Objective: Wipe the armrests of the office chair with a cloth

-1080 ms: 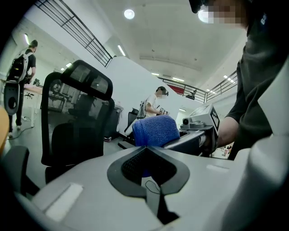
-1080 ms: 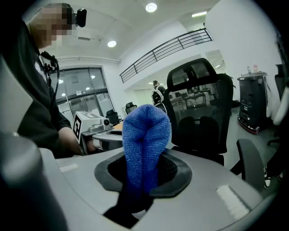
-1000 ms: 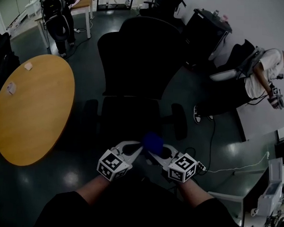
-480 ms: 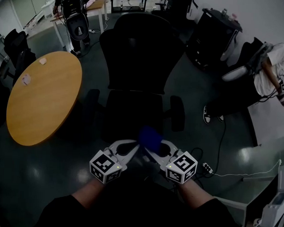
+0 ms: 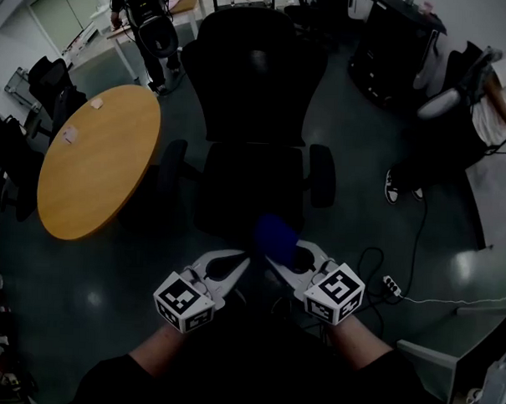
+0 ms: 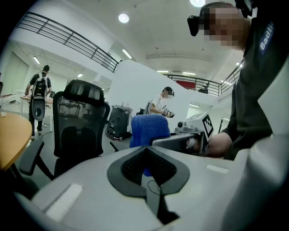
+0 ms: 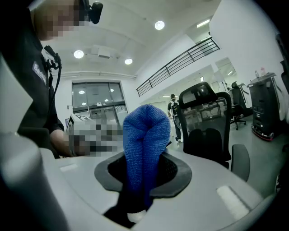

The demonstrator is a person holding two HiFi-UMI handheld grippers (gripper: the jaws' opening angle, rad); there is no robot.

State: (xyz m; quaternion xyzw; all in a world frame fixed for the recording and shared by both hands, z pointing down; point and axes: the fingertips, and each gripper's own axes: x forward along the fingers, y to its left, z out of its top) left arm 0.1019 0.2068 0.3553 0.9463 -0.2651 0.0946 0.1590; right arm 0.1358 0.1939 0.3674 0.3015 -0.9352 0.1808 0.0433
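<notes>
Right gripper [image 5: 277,261] pinched the cloth [image 5: 275,233] in its fingers, near the chair [image 5: 253,113]; left gripper [image 5: 240,265] had fingers pressed together, empty; dragging along an armrest [image 5: 321,175] could tug the cloth loose.

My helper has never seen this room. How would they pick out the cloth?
Find the black office chair in the middle of the floor, beside the round wooden table. Just in front of its seat, the right gripper is shut on a folded cloth. It is the only bright blue thing among black and grey gear.
</notes>
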